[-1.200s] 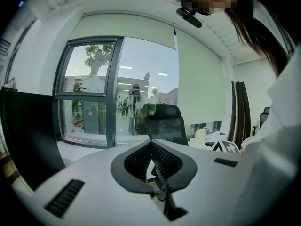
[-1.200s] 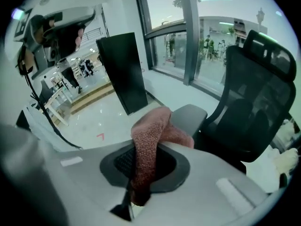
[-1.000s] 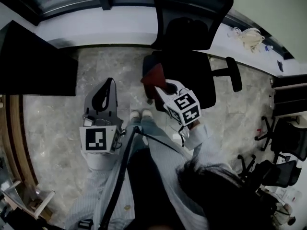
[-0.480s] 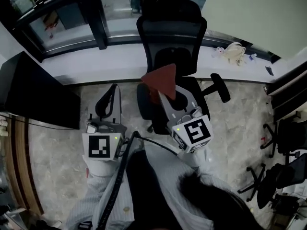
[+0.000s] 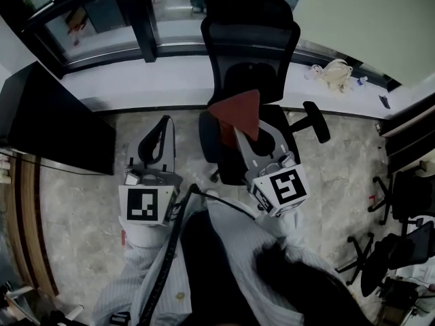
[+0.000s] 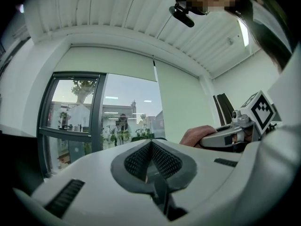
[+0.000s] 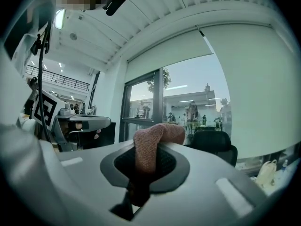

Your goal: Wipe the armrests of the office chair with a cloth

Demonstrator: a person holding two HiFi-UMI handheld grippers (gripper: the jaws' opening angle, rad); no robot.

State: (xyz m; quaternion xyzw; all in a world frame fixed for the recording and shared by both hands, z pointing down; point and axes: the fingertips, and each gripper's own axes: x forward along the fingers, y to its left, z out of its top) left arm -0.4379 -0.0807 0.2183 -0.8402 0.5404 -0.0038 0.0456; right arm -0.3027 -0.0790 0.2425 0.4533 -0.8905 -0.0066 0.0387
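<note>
No legible text, brand or number anywhere, small print possibly too blurred.

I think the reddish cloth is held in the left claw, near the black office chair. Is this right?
Not quite. The cloth is held in the right claw, not the left one. The right gripper view shows it pinched there, and the left gripper view shows the left claw shut on nothing. The cloth is indeed near the black office chair.

Black office chair (image 5: 248, 43), mesh back w/ headrest, upright on the floor at its far edge by the window. One armrest (image 5: 317, 121) juts out at the seat's right, other armrest (image 5: 205, 133) at its left. Red-brown cloth (image 5: 236, 111), crumpled, above the seat, pinched in right hand-held gripper (image 5: 242, 132).
</note>
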